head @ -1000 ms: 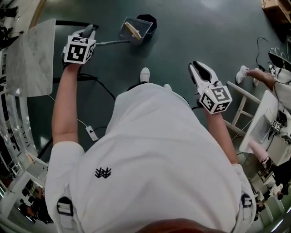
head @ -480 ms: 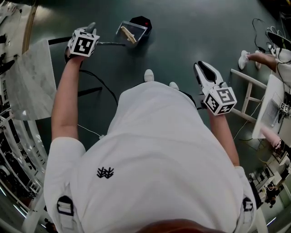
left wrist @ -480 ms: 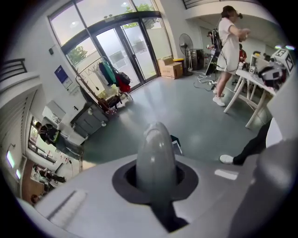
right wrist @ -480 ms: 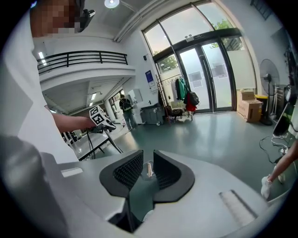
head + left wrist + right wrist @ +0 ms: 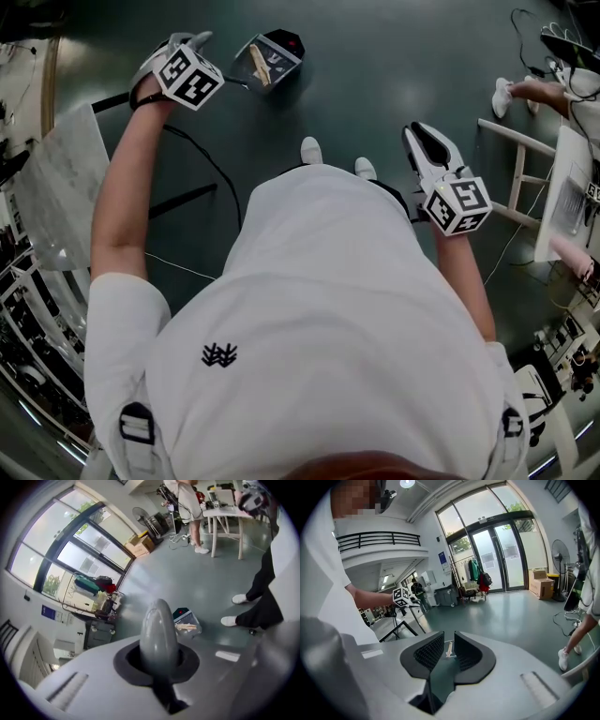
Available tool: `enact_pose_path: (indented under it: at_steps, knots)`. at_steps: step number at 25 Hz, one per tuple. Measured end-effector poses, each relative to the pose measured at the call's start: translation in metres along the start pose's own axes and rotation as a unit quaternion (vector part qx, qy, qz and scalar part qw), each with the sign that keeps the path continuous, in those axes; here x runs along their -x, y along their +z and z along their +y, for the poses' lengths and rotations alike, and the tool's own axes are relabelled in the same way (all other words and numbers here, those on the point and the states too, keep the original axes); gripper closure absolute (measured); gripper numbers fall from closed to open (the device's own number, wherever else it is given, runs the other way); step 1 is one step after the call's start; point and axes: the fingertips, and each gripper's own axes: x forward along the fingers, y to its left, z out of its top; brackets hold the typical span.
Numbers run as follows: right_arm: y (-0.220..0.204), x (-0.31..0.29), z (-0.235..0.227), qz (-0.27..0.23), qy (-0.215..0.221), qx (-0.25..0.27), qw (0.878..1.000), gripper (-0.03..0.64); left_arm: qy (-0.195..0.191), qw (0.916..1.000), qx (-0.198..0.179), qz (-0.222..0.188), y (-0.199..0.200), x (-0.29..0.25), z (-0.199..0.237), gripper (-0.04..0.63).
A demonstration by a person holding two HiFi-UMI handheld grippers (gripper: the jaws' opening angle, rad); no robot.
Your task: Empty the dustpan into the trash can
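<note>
I count one dustpan (image 5: 277, 64), one black trash can (image 5: 291, 39) and two grippers. The left gripper (image 5: 192, 47) is clamped tight on the grey dustpan handle (image 5: 159, 630). The pan sits over the can with pale sticks (image 5: 259, 62) inside. The right gripper (image 5: 422, 141) has its jaws a little apart and holds nothing. Since a moment ago the left gripper has gone up and turned. A marble table (image 5: 56, 187) and a black cable (image 5: 211, 164) are nearby. The person's white shirt (image 5: 319, 319) hides much of the floor.
</note>
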Motion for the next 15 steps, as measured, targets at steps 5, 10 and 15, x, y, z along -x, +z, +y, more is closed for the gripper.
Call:
enact_pose_path:
  at_steps: [5,10,15]
  knots:
    - [-0.004,0.005,-0.005,-0.001,-0.015,-0.007,1.000,0.549,0.032,0.9922,-0.119,0.018,0.010,-0.025,0.020,0.538]
    - [-0.005,0.006,-0.006,-0.002,-0.023,-0.013,1.000,0.550,0.052,0.9741,-0.218,0.031,0.013,-0.036,0.045,0.539]
    - [-0.007,0.006,-0.006,-0.002,-0.024,-0.018,1.000,0.550,0.072,0.9478,-0.307,0.049,0.022,-0.040,0.059,0.539]
